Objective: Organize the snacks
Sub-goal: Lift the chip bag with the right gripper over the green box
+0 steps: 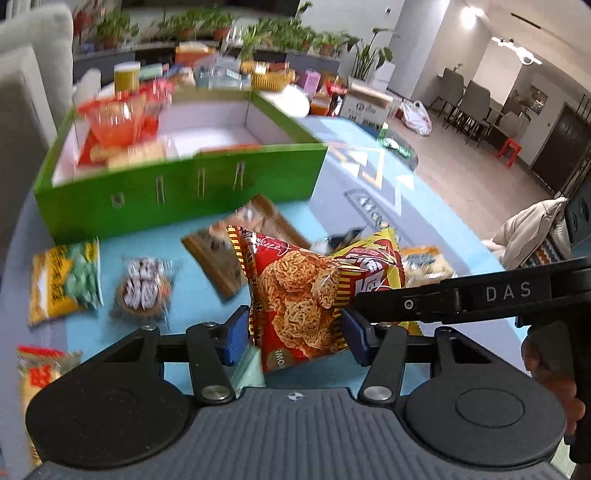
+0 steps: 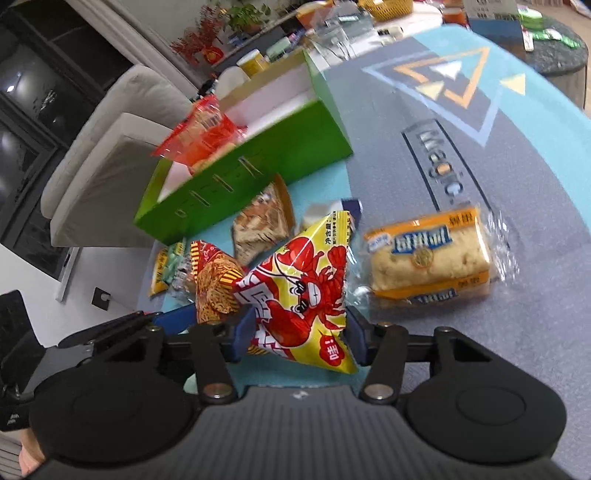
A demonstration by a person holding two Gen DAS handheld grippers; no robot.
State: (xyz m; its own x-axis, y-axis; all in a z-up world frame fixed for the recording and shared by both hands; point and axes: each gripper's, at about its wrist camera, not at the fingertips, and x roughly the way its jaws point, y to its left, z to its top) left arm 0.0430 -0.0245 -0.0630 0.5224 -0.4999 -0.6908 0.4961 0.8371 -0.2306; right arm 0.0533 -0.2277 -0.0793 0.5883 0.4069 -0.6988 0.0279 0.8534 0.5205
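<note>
The left gripper (image 1: 293, 334) has its two blue pads pressed on the sides of a red snack bag (image 1: 295, 295) with round noodle cakes printed on it; the jaws stand partly closed around it and the bag is held up above the table. Just to its right, the right gripper (image 2: 297, 334) clamps in the same way a yellow snack bag (image 2: 306, 291) with a red lobster picture, the pads touching both of its sides. The two held bags touch each other.

A little farther, on the blue table mat (image 2: 424, 350), a wrapped cake (image 2: 430, 254) in an orange and clear pack lies to the right. To the left lie a small clear pack (image 1: 146, 288) and a yellow-green packet (image 1: 64, 280). A brown packet (image 1: 236, 251) lies behind the held bags, near the green box (image 1: 177, 188). Inside this box, at its far left part, sits a red transparent bag (image 1: 118, 118). Behind the box, blurred pots with plants (image 1: 207, 26) stand in a row.
</note>
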